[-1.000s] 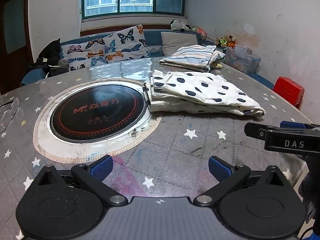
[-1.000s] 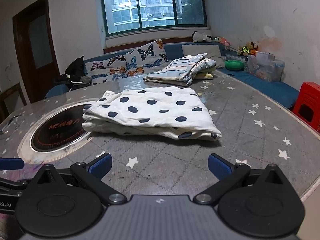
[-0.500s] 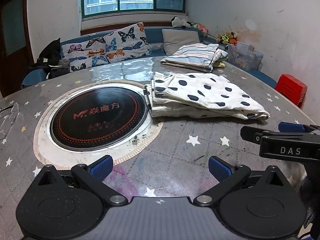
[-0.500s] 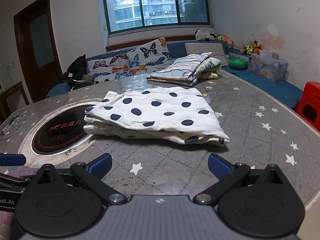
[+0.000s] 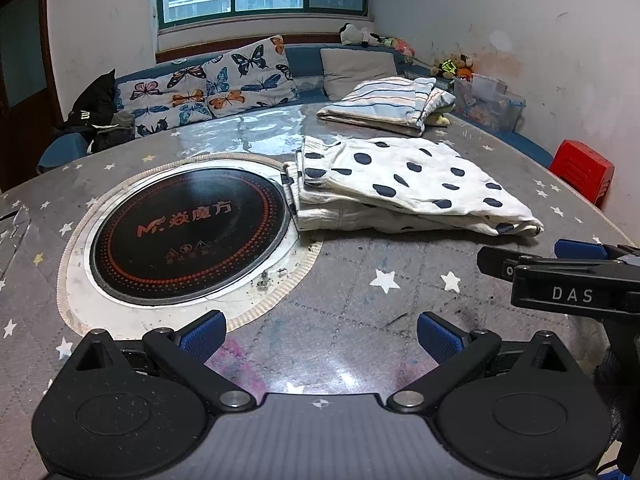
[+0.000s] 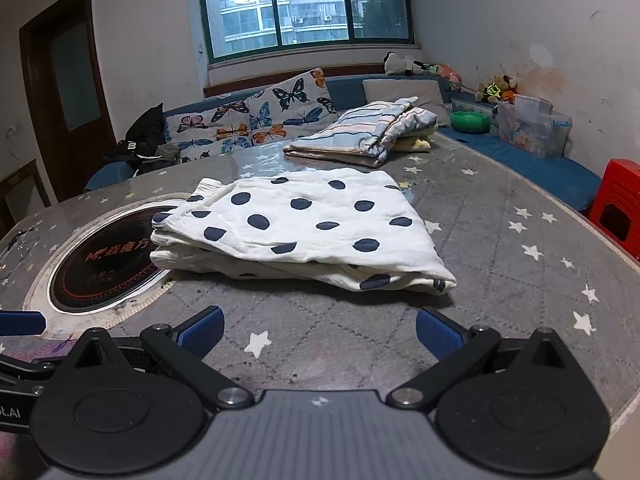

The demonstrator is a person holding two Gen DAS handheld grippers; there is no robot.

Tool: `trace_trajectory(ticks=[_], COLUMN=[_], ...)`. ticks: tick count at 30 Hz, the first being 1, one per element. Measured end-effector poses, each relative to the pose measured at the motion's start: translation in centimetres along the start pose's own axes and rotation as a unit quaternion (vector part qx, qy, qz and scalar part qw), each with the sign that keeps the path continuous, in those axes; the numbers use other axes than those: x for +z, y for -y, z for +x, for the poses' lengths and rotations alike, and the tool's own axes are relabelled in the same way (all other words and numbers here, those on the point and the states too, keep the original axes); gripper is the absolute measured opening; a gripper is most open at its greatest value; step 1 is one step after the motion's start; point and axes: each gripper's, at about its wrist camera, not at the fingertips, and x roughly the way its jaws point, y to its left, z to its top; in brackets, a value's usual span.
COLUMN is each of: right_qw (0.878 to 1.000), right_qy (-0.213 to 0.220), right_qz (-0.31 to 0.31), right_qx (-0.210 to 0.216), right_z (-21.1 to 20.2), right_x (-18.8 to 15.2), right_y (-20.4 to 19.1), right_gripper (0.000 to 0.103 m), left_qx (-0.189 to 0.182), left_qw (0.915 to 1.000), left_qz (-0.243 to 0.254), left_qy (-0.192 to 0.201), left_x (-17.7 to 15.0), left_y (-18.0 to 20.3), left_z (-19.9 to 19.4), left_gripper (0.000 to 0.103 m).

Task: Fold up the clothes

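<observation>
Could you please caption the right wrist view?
Open right gripper facing a folded white navy-dotted garment on the grey star-patterned table.

White garment [image 6: 304, 220] with navy dots; grey table [image 6: 500, 240] with white stars

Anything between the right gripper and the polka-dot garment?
No, only bare star-print table separates the right gripper from the polka-dot garment, per the right wrist view.

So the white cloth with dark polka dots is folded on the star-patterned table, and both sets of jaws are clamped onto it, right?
Not quite. The white polka-dot cloth does lie folded on the grey star-patterned table, but neither tool grips it. The right wrist view shows the right gripper with jaws open, short of the cloth; the left wrist view shows the left gripper open too.
</observation>
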Motion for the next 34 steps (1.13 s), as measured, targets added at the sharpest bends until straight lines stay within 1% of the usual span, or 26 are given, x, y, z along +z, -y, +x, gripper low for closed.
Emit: trace_trajectory(ticks=[20, 34], right_qw=[1.000, 1.000], right_qy=[-0.016, -0.023], right_qz=[0.000, -0.004], right_qx=[-0.006, -0.010], right_z=[1.5, 2.2], right_x=[0.0, -0.1], right_y=[0.1, -0.1], right_gripper=[0.103, 0.103], left_qx=[-0.004, -0.002], left_qw=[0.9998, 0.9999], left_qz=[0.000, 0.008], left_qy=[-0.017, -0.011], left_x=[0.3, 0.7], left_y=[0.4, 0.7], left_z=[1.6, 1.8], left_gripper=[0.103, 0.103])
